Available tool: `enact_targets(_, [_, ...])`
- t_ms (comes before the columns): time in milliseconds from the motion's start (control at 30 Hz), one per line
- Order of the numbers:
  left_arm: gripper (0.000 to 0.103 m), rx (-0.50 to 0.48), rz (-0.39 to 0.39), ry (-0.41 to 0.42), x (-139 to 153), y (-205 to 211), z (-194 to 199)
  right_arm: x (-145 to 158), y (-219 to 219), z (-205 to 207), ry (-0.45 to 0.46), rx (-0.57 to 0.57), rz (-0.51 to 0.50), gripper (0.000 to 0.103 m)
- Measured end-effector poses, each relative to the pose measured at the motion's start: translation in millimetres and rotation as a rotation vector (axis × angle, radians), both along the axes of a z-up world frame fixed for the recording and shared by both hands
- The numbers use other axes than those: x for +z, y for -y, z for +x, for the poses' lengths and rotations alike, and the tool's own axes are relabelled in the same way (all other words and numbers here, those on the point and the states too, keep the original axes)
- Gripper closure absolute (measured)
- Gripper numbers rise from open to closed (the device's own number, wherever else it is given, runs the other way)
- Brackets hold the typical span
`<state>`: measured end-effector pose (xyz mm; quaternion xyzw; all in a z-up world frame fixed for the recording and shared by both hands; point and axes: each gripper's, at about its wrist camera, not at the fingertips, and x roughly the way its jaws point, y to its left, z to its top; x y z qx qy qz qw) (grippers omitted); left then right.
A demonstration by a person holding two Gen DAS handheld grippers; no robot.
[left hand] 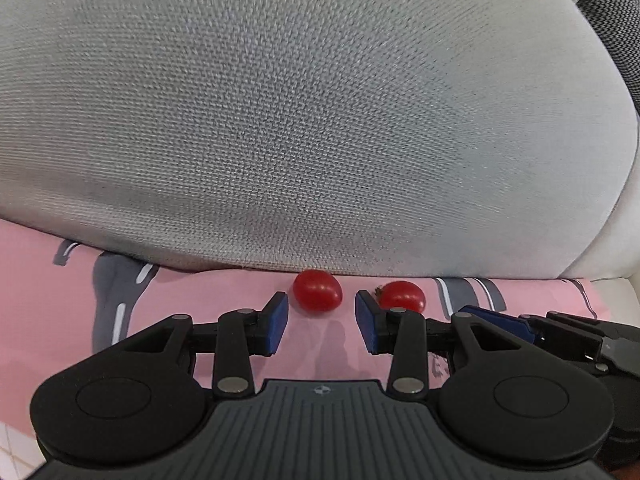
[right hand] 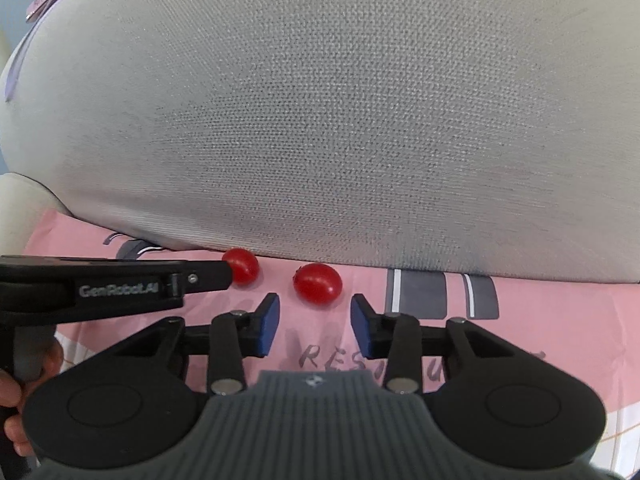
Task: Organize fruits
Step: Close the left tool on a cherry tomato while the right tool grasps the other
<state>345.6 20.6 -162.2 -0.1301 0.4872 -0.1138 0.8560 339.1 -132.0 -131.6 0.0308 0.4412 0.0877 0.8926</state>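
Left wrist view: left gripper [left hand: 321,322] narrowly parted, empty; tomato [left hand: 317,290] at 12 o'clock. Right gripper [right hand: 314,324] likewise, second tomato [right hand: 317,283] ahead. Either could be nudged under cushion [left hand: 304,120].

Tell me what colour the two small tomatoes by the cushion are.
Both tomatoes are glossy red, clearest in the right wrist view.

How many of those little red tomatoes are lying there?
2. The left tomato lies on the pink cloth just ahead of the left gripper; the right tomato lies ahead of the right gripper. Both sit against the grey cushion, which may hide more.
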Motion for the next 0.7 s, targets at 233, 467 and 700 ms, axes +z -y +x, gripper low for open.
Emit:
enact_targets(233, [0.058,-0.012,-0.006,-0.021,-14,1,10,-10,-6,11,-0.018,0.009,0.002,0.069])
enact_targets(467, [0.063,-0.016,-0.020,-0.033,-27,7,14,-10,-5,17,-0.025,0.016,-0.002,0.069])
enact_targets(700, [0.068,-0.014,-0.032,-0.014,-21,3,10,-13,-8,26,-0.056,0.019,-0.025,0.069])
